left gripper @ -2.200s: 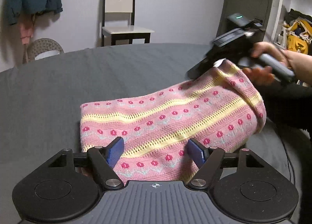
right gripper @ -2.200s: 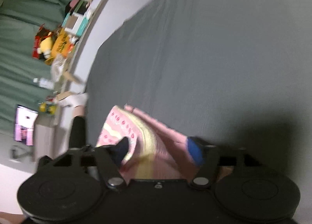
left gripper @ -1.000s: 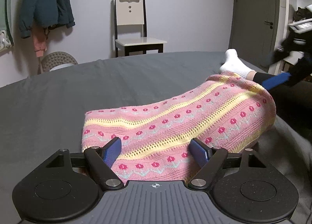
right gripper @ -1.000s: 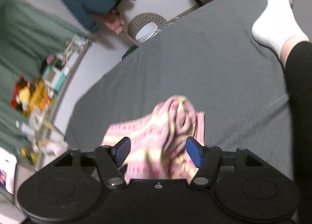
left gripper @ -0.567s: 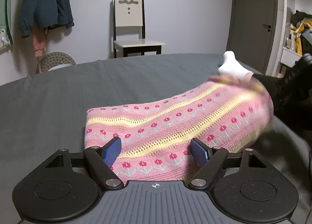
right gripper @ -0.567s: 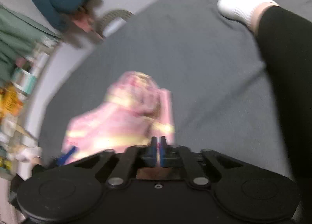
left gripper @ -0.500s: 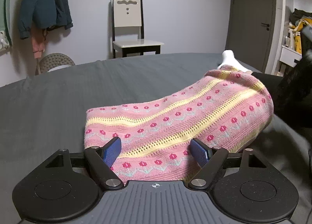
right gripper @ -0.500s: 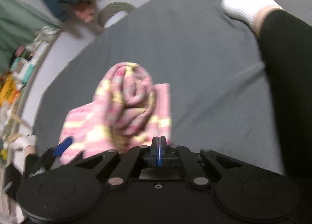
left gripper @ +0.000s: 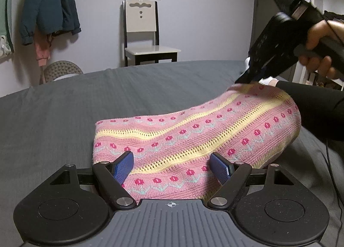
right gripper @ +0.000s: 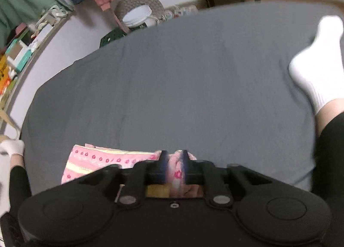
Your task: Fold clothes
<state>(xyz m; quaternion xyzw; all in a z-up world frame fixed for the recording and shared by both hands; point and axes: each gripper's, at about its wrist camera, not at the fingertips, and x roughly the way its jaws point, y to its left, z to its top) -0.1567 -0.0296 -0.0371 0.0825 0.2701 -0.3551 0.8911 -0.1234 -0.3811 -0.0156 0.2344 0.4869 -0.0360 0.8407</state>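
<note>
A pink knit garment [left gripper: 193, 135] with yellow stripes and red flowers lies on the grey bed [left gripper: 86, 105], its right end raised into a hump. My left gripper [left gripper: 172, 169] is open at the garment's near edge, and the fabric lies between its blue pads [left gripper: 122, 169]. A hand holds my right gripper [left gripper: 244, 80] at the garment's far right edge. In the right wrist view that gripper [right gripper: 174, 162] is shut on a bunched fold of the pink garment [right gripper: 107, 161], which spreads out to the left.
A person's black-clad leg [left gripper: 311, 100] with a white sock [right gripper: 314, 62] rests on the bed at the right. A chair [left gripper: 146, 42] and a hung jacket [left gripper: 49, 8] stand by the far wall. A cable [left gripper: 333, 173] trails at the right edge.
The right gripper, empty and shut half a second ago, has come down onto the garment's far edge and now clamps a fold. The left gripper has stayed open in place.
</note>
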